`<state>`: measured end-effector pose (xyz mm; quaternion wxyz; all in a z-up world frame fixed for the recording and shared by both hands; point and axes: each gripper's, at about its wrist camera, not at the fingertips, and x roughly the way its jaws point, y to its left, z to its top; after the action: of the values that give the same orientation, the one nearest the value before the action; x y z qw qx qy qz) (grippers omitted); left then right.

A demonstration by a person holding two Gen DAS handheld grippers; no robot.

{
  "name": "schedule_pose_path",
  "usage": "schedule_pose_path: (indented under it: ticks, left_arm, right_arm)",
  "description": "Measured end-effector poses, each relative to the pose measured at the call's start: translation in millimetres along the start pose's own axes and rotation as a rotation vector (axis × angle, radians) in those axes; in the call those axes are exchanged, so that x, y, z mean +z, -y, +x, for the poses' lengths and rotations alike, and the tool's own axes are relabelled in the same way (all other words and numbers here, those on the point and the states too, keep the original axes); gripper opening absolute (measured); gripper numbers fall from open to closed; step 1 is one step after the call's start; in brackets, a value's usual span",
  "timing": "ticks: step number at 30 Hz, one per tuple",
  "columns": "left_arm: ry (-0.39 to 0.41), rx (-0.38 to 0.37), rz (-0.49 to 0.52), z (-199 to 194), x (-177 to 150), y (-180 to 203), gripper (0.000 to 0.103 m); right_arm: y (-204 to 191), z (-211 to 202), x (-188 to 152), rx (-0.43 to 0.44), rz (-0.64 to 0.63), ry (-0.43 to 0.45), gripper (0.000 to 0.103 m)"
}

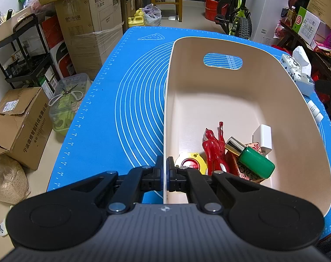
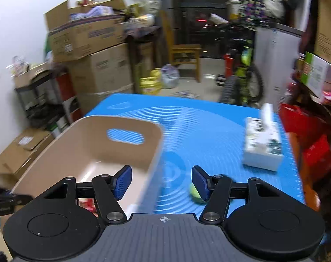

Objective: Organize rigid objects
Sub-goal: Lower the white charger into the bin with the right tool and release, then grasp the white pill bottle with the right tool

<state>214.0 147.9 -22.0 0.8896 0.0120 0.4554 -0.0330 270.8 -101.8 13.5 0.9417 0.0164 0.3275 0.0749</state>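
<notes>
A beige bin (image 1: 263,87) stands on the blue mat (image 1: 126,109). My left gripper (image 1: 165,166) is shut on the bin's left wall near its front. Inside lie a red figure (image 1: 213,148), a green bottle with a gold cap (image 1: 252,159), a white block (image 1: 262,138), a yellow and red disc (image 1: 191,163) and a patterned box (image 1: 245,168). My right gripper (image 2: 162,183) is open and empty above the bin's right wall (image 2: 143,174). A green ball (image 2: 194,193) lies on the mat by the right finger.
A tissue box (image 2: 262,144) sits on the mat right of the bin; it also shows in the left wrist view (image 1: 296,72). A small white bottle (image 1: 315,111) lies beside the bin. Cardboard boxes (image 1: 19,124), a shelf (image 1: 27,50) and a bicycle (image 1: 237,15) surround the table.
</notes>
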Motion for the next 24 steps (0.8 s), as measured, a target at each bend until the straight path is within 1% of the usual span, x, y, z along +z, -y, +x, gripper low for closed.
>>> schedule_pose_path:
  ticks: [2,6,9,12,18,20,24]
  left_arm:
    - [0.0,-0.001,-0.001,0.0,0.1,-0.2,0.004]
    - [0.0,0.001,0.0,-0.2,0.0,-0.1,0.004]
    - [-0.002,0.002,-0.002,0.2,0.0,-1.4,0.004]
    - [-0.002,0.001,-0.001,0.2,-0.1,-1.9,0.004]
    - [-0.002,0.002,0.0,0.3,-0.2,-2.3,0.004]
    - [-0.002,0.001,-0.001,0.4,-0.2,-2.7,0.004]
    - [-0.002,0.002,0.0,0.4,-0.2,-2.2,0.004]
  right_arm:
    - [18.9,3.6,1.0,-0.043,0.007,-0.009,0.072]
    - [57.7,20.8,-2.7,-0.117,0.039,-0.046,0.072]
    - [76.2,34.9,-9.3,-0.172,0.032,-0.062,0.072]
    - [91.9,55.5,-16.2,-0.21,0.018,-0.104,0.072]
    - [108.2,92.0,-35.3,-0.27,-0.059,-0.157,0.071]
    - [113.2,103.6,-39.7,-0.267,-0.055,-0.184,0.071]
    - [119.4,114.9,-44.7,-0.276,-0.048,-0.211,0.071]
